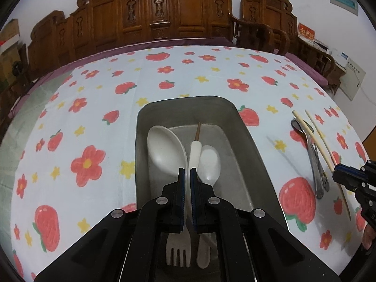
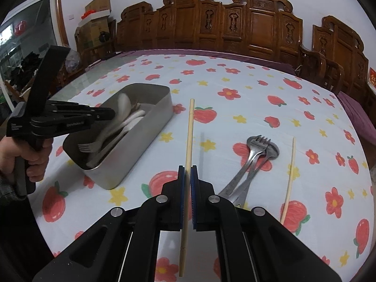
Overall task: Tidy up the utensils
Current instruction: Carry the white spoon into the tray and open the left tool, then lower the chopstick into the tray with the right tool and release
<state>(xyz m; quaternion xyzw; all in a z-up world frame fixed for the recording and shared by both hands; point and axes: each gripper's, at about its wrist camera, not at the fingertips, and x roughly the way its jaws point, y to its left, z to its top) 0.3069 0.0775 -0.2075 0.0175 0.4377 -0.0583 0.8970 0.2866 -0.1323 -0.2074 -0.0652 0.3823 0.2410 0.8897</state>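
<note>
A grey metal box [image 1: 244, 141] [image 2: 150, 127] on the flowered cloth holds white spoons [image 1: 166, 150], a white fork [image 1: 177, 251] and a white-handled utensil [image 1: 194, 152]. My left gripper [image 1: 187, 171] hangs over the box, jaws nearly together around the white fork's handle. My right gripper [image 2: 187, 169] is shut on a wooden chopstick [image 2: 189, 136], lifted above the cloth right of the box. A second chopstick [image 2: 289, 181] and a metal fork and spoon [image 2: 256, 159] lie on the cloth to the right.
Carved wooden chairs [image 2: 235, 25] line the table's far edge. Cardboard boxes [image 2: 96, 16] stand at the back left. The person's left hand [image 2: 35, 157] holds the left gripper's handle.
</note>
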